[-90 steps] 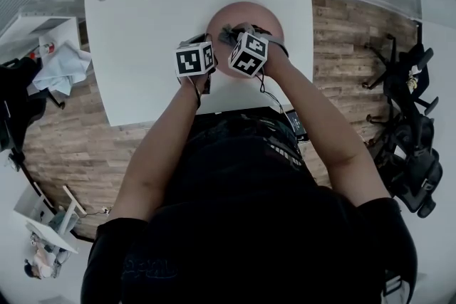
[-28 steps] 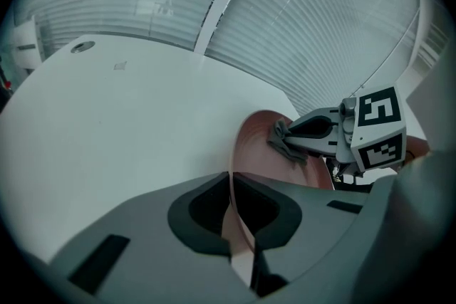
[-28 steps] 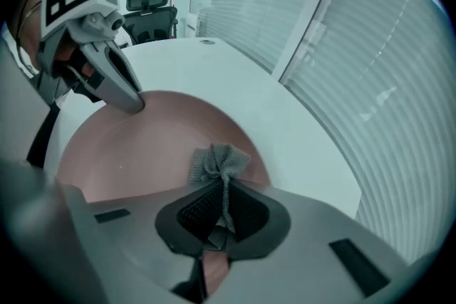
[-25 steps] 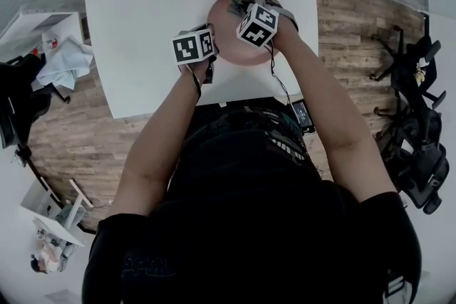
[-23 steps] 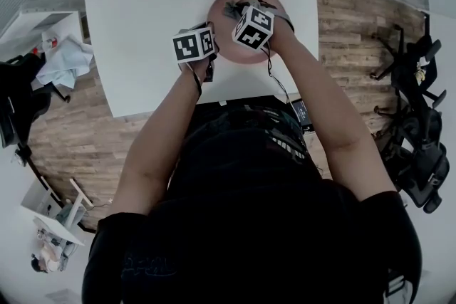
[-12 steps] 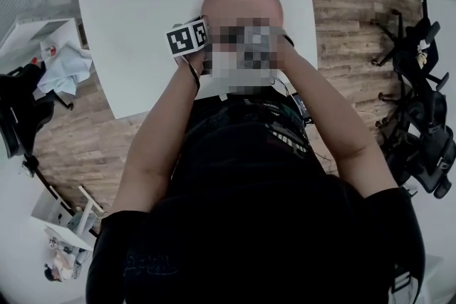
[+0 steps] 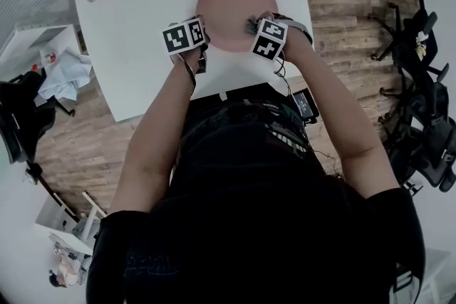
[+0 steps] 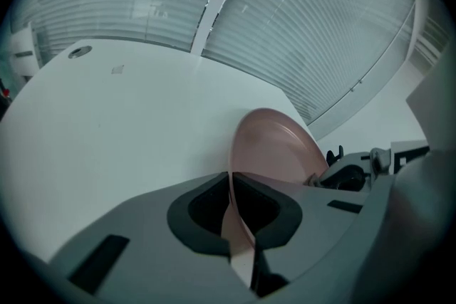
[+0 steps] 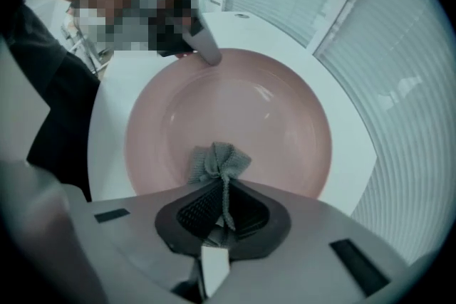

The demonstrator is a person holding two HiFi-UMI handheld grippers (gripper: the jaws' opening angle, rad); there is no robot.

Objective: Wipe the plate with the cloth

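No readable words or numbers, black-and-white square patterns on left gripper's cube [image 7: 184, 36], right gripper's cube [image 7: 270, 39]

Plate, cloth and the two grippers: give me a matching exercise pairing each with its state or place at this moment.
1. plate
2. cloth
3. left gripper
4. right gripper

A. grey, bunched, resting on the pink surface
B. shut on the rim of the plate
C. pink, round, on the white table
D. shut on the cloth, above the plate

Pairs: 1-C, 2-A, 3-B, 4-D.
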